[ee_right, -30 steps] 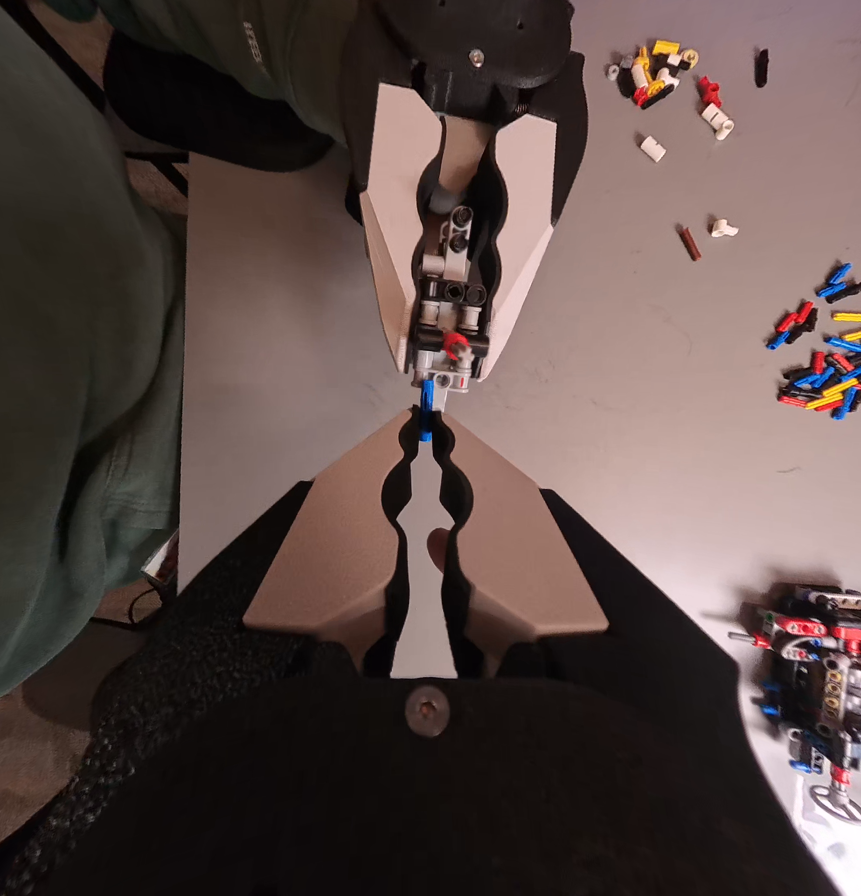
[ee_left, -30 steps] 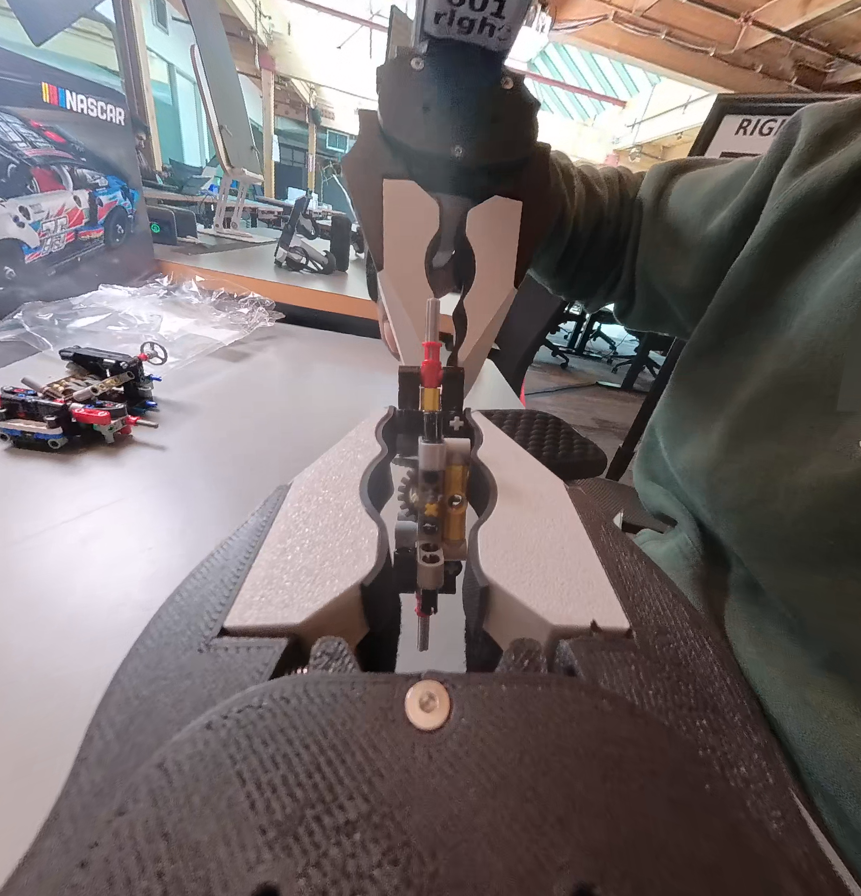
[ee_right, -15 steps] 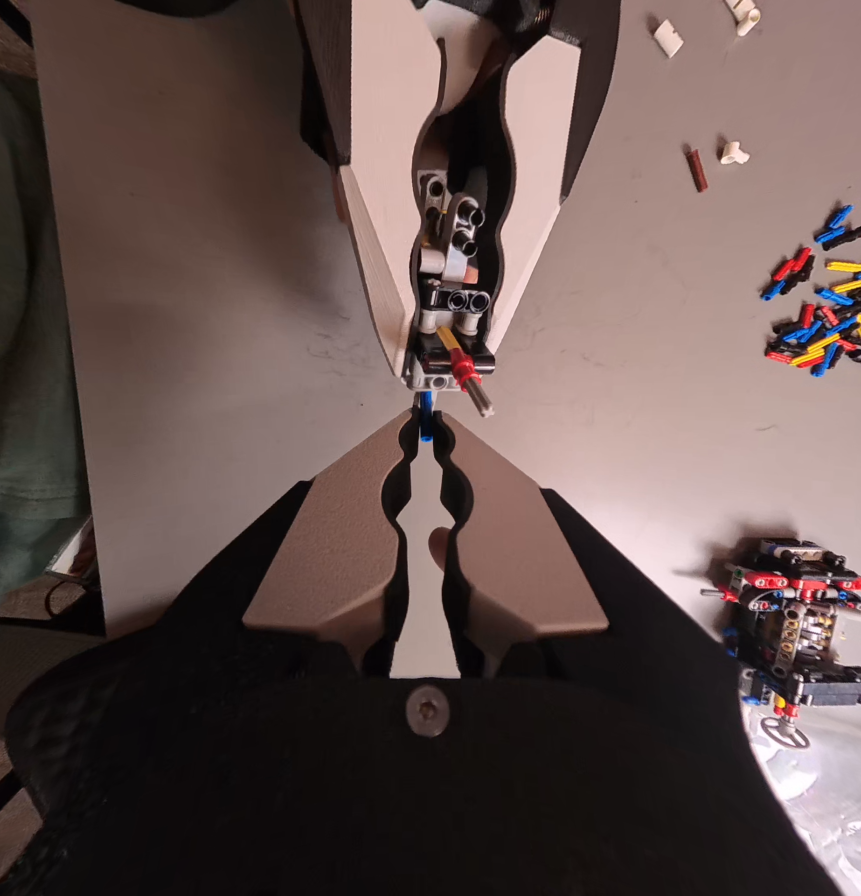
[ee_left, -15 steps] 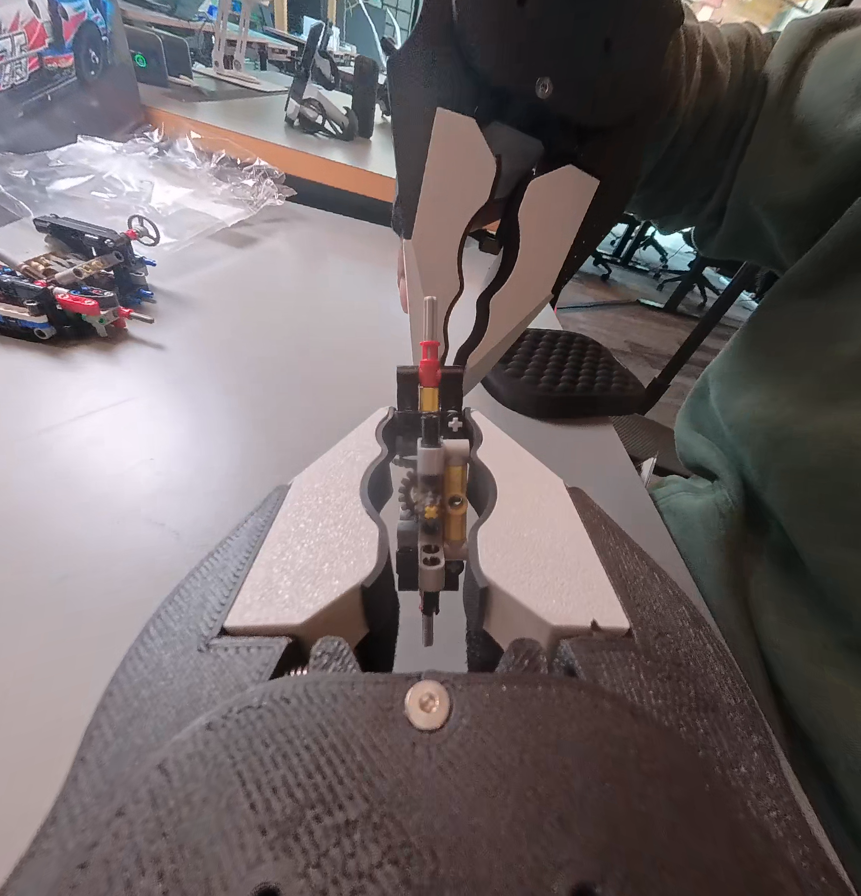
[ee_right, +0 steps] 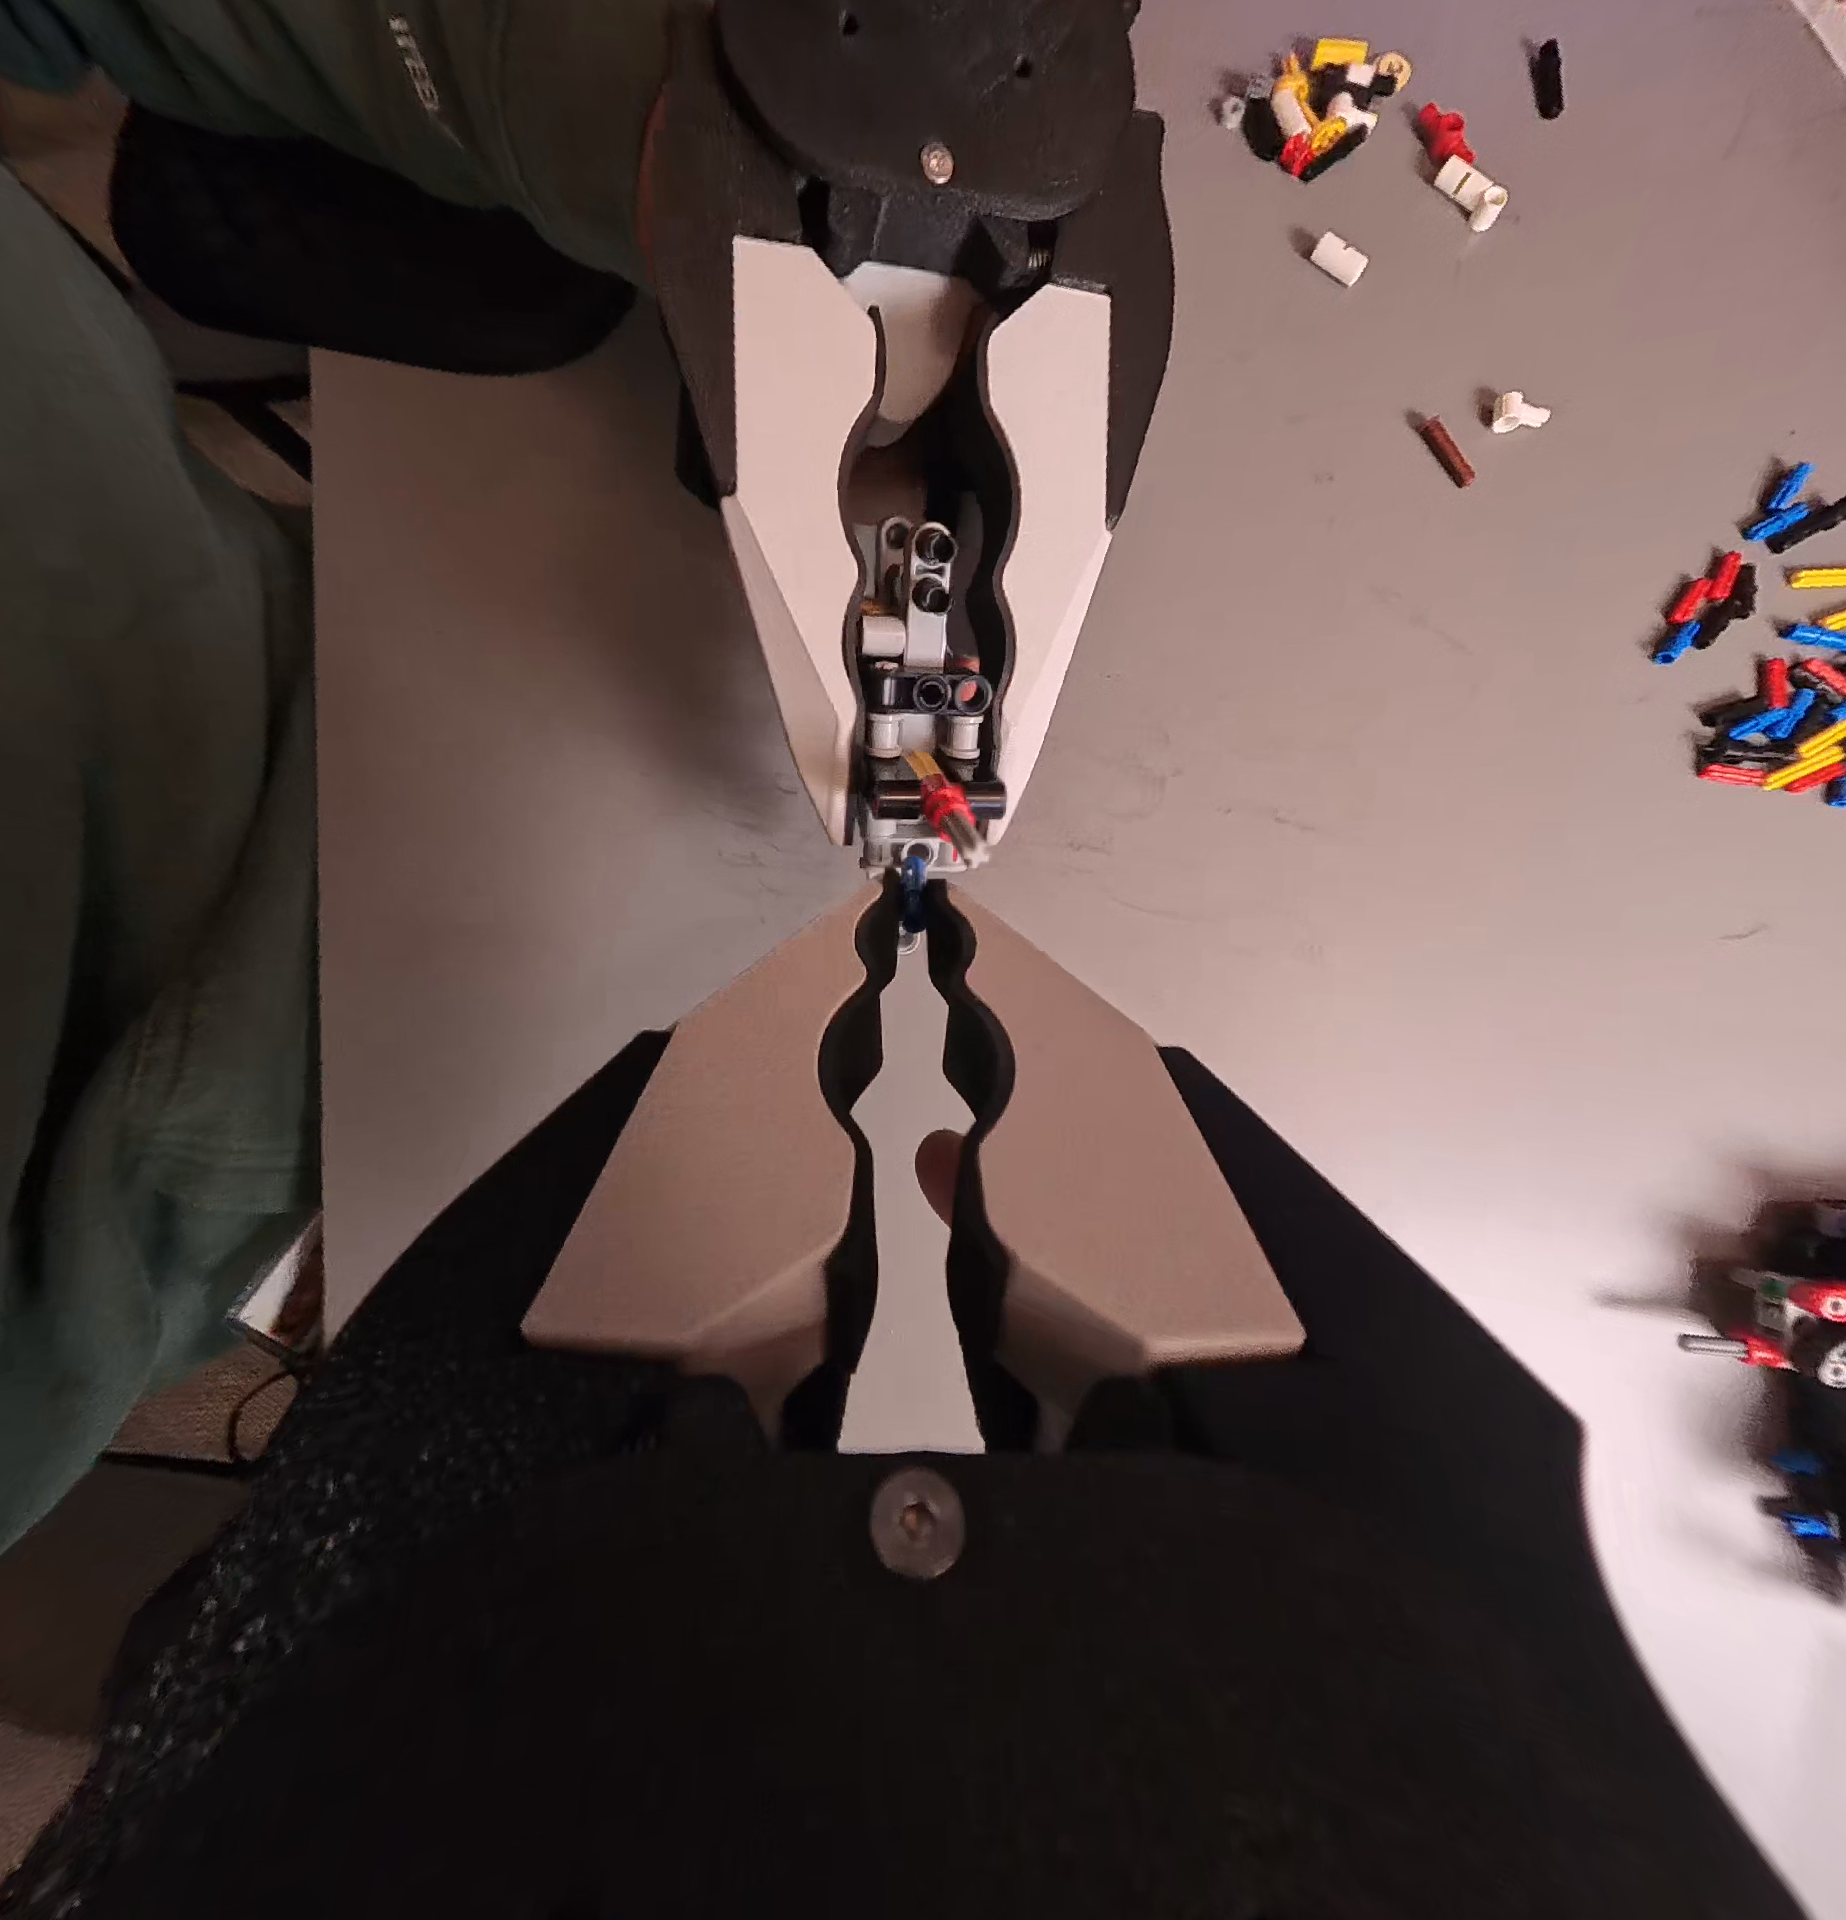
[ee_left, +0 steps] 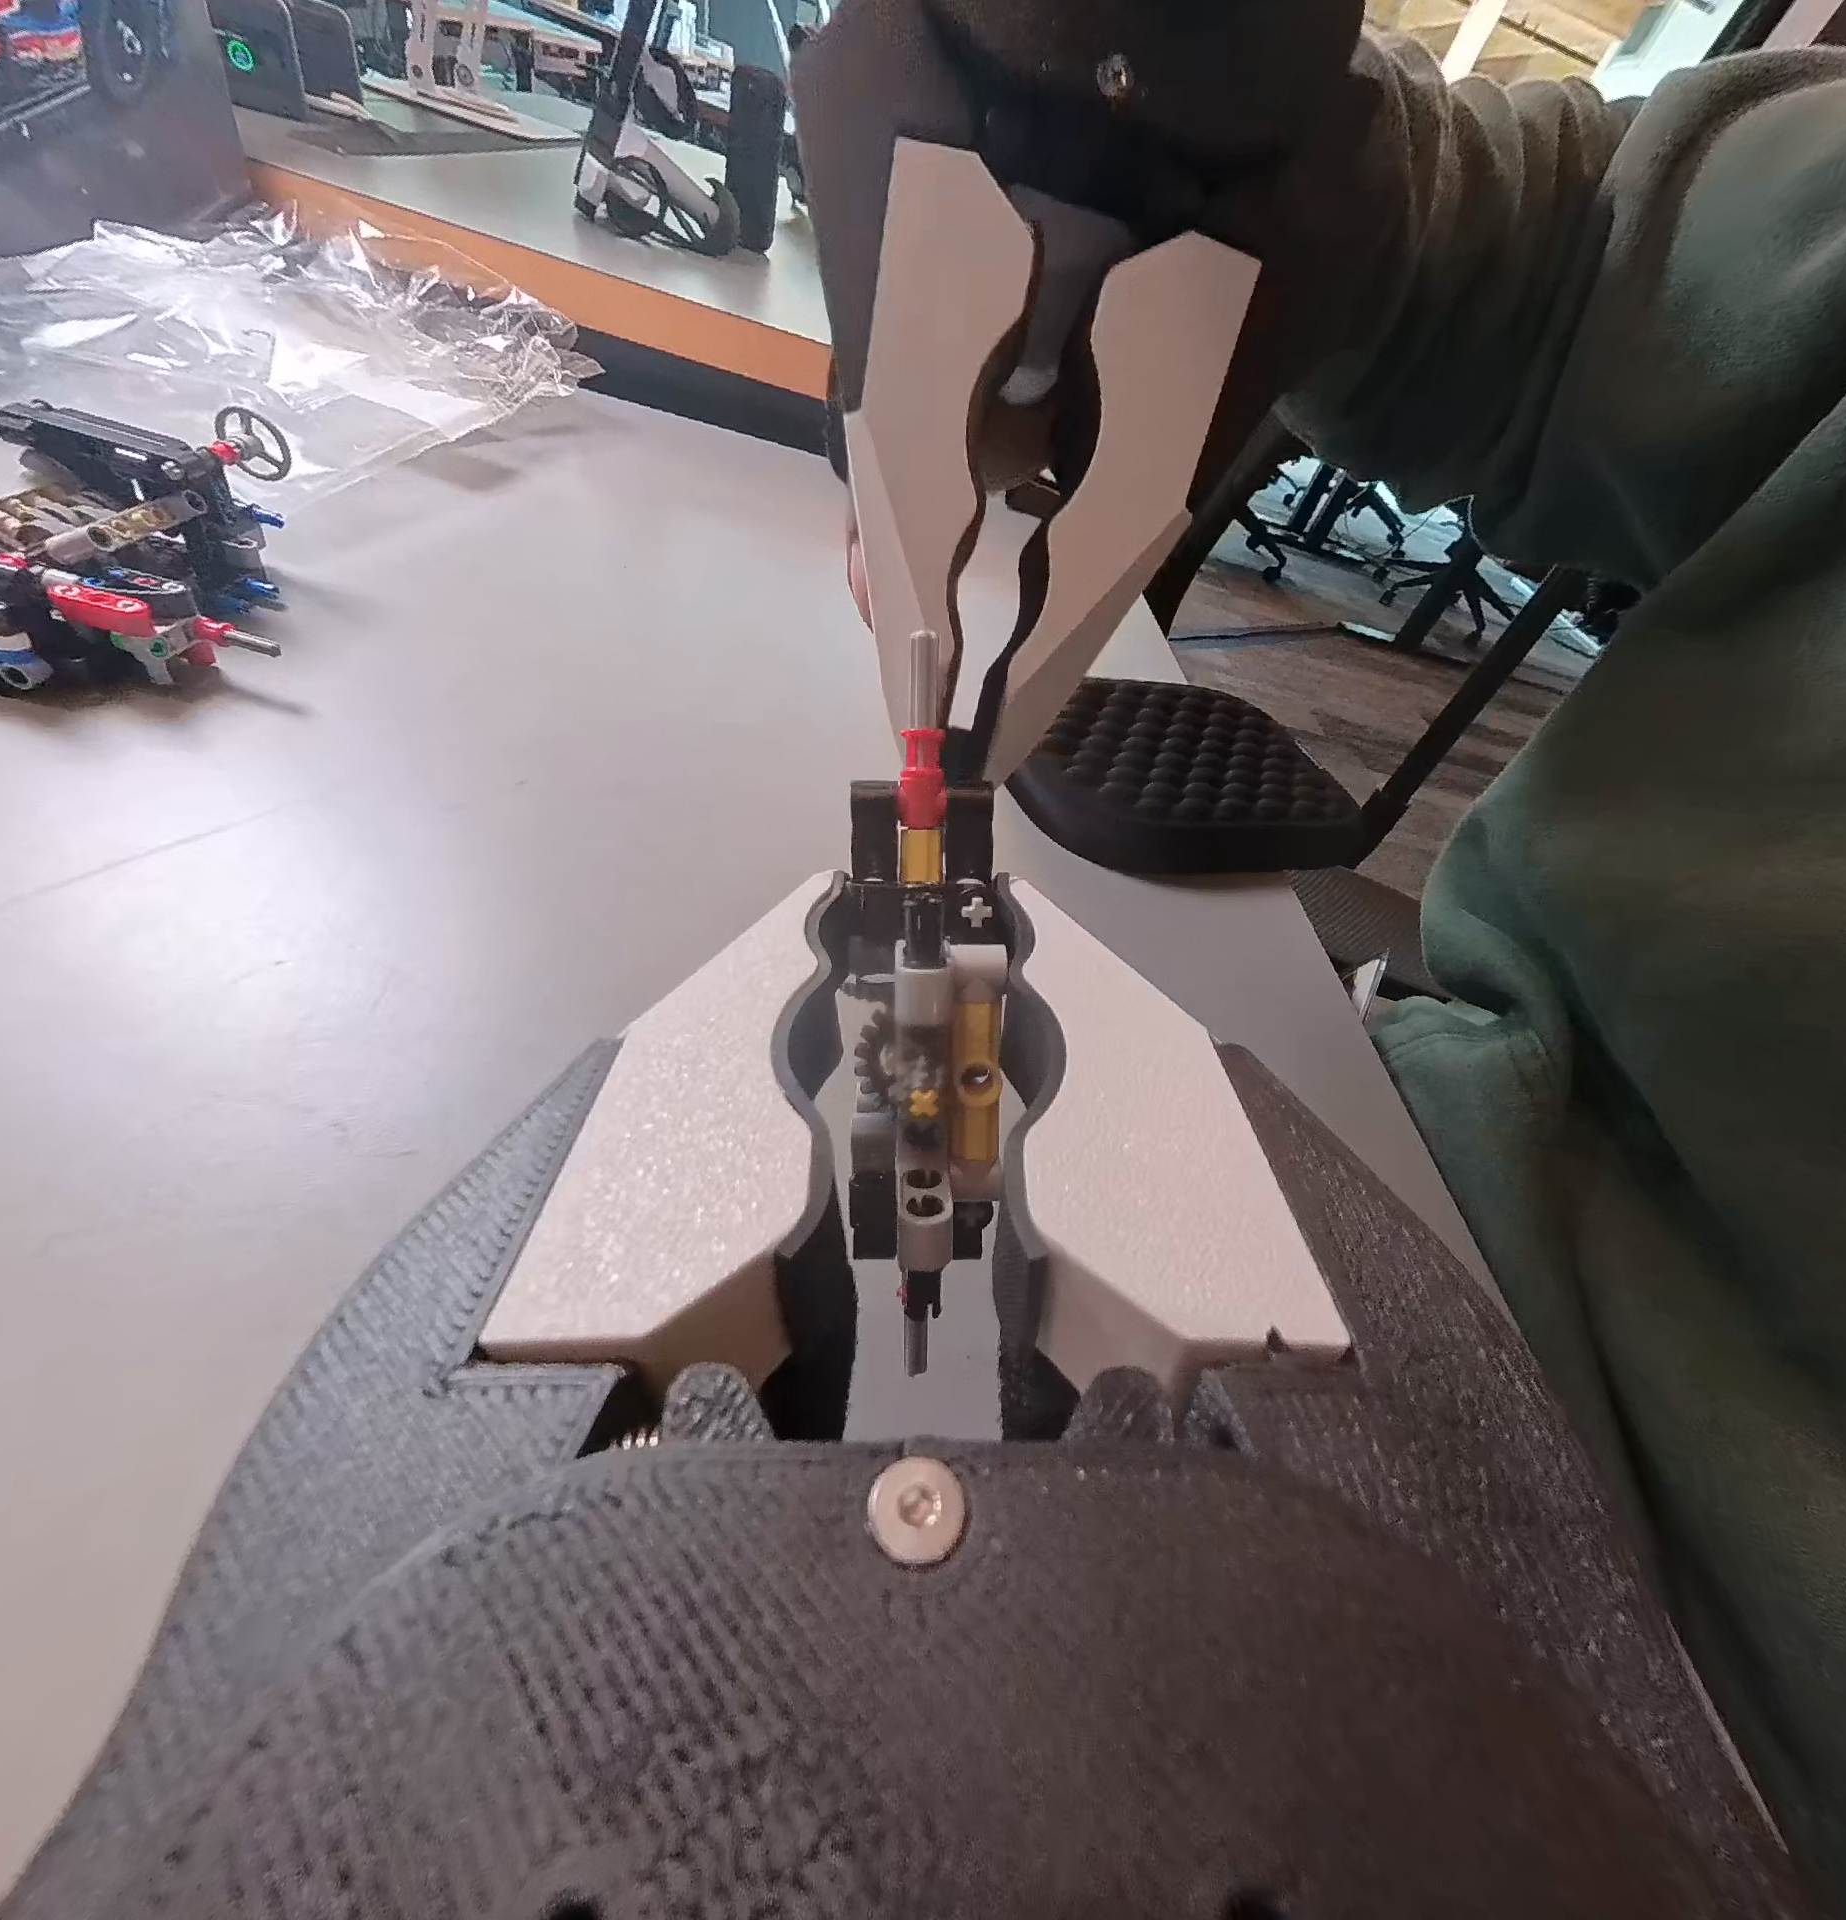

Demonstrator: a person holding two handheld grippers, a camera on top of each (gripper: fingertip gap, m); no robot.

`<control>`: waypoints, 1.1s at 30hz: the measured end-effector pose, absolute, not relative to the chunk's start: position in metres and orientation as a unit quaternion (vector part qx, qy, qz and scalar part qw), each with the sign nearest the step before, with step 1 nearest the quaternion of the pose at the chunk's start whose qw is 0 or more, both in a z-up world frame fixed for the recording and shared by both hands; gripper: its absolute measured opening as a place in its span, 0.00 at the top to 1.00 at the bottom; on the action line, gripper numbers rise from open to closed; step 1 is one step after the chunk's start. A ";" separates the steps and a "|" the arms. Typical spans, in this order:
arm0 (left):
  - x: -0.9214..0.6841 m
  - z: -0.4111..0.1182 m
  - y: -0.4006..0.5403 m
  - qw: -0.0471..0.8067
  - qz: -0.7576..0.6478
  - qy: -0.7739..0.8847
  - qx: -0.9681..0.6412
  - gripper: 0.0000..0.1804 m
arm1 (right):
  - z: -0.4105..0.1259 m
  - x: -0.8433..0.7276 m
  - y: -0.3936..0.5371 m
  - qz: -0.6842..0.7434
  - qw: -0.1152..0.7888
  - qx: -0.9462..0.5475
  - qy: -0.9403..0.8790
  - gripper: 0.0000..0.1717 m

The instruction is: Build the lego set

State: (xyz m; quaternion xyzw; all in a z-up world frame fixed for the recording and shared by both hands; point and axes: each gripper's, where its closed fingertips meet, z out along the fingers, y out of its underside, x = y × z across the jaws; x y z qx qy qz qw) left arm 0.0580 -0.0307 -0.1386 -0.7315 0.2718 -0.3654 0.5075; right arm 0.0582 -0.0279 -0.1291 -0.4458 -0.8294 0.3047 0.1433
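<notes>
My left gripper [ee_left: 924, 883] is shut on a small brick assembly [ee_left: 924, 1081] of black, grey and gold parts. A red bush and a grey axle [ee_left: 921, 675] stick out past its fingertips. It also shows in the right wrist view [ee_right: 924, 831], held over the grey table [ee_right: 545, 644]. My right gripper [ee_right: 914, 914] is shut on a blue pin [ee_right: 911, 896]. The pin's far end meets the end hole of the assembly's grey beam [ee_right: 914, 852]. In the left wrist view my right gripper [ee_left: 976, 748] comes down from above to the assembly's far end.
A partly built car model [ee_left: 108, 551] and a clear plastic bag [ee_left: 275, 301] lie to the left. Loose coloured pins [ee_right: 1792, 686], small pieces [ee_right: 1324, 104] and a brown axle [ee_right: 1444, 452] are spread on the table. A black chair seat [ee_left: 1179, 779] and a green sleeve [ee_left: 1625, 312] are at the table's edge.
Both grippers tilted and swung together over the table, and the held assembly turned a little. The blue pin stayed at the grey beam's end hole. Both grasps held.
</notes>
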 end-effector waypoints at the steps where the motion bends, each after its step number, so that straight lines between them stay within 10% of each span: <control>1: 0.059 -0.140 -0.032 0.505 -0.366 0.275 -0.732 0.86 | -0.128 0.058 -0.028 0.314 0.138 -0.450 -0.825 0.98; 33: 0.063 -0.103 -0.040 0.537 -0.476 0.220 -0.661 0.86 | -0.108 0.061 -0.040 0.418 0.107 -0.470 -0.770 0.99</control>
